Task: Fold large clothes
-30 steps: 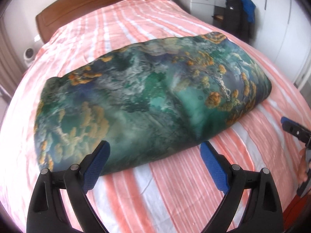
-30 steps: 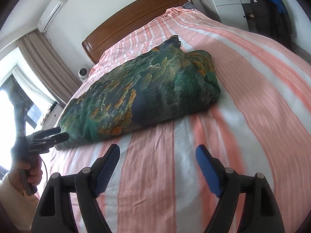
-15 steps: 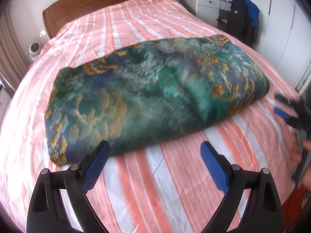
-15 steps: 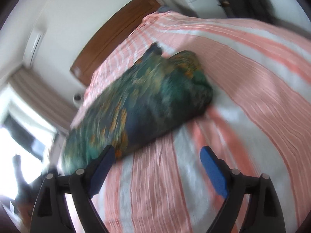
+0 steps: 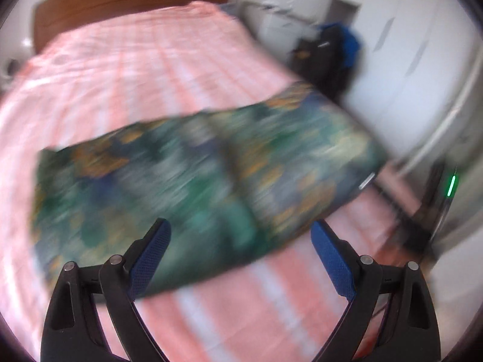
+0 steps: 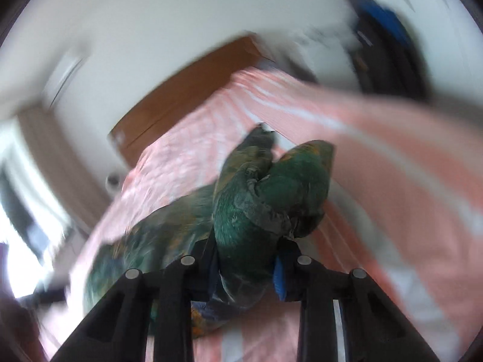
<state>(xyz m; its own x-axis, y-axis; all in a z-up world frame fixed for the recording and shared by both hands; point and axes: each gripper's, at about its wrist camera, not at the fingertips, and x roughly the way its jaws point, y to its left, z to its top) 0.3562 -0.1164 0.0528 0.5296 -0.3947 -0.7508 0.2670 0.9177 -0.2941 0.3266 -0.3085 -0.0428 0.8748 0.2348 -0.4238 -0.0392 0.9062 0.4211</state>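
Garment (image 6: 265, 208): soft, light, slippery; best held at corners.
Right gripper (image 6: 246, 267): jaws just closed, grasping bunched corner.
Left gripper (image 5: 240, 259): jaws released.

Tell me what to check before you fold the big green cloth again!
1. Right tool has the green cloth: ok, its jaws have just been closing and a bunch of cloth sits pinched between them.
2. Left tool has a corner too: not ok, its jaws stand wide apart with nothing between them.
3. Cloth lies on the striped bed, not hanging off: ok.
4. Bare bed beyond the cloth to fold onto: ok.
5. Cloth layers lined up evenly: cannot tell, both views are blurred.
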